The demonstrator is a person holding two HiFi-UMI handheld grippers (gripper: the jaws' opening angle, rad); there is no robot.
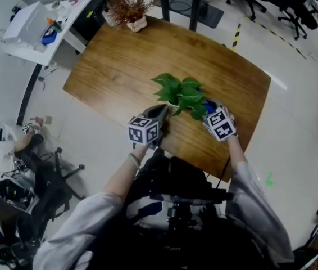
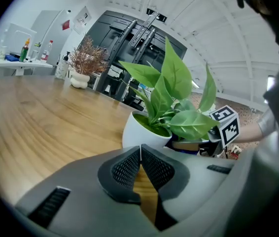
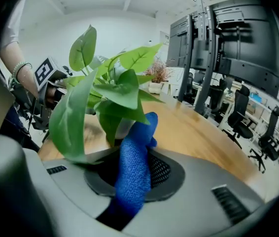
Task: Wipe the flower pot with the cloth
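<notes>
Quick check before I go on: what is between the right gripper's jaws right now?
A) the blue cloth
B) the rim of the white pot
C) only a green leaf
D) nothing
A: in the right gripper view, the right gripper has its jaws shut on the blue cloth, which sticks out past them toward the plant.

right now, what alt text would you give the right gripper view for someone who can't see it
A blue cloth clamped in the jaws of the right tool rises in front of a white flower pot, under its broad green leaves. Behind them a wooden table stretches toward office chairs.
</notes>
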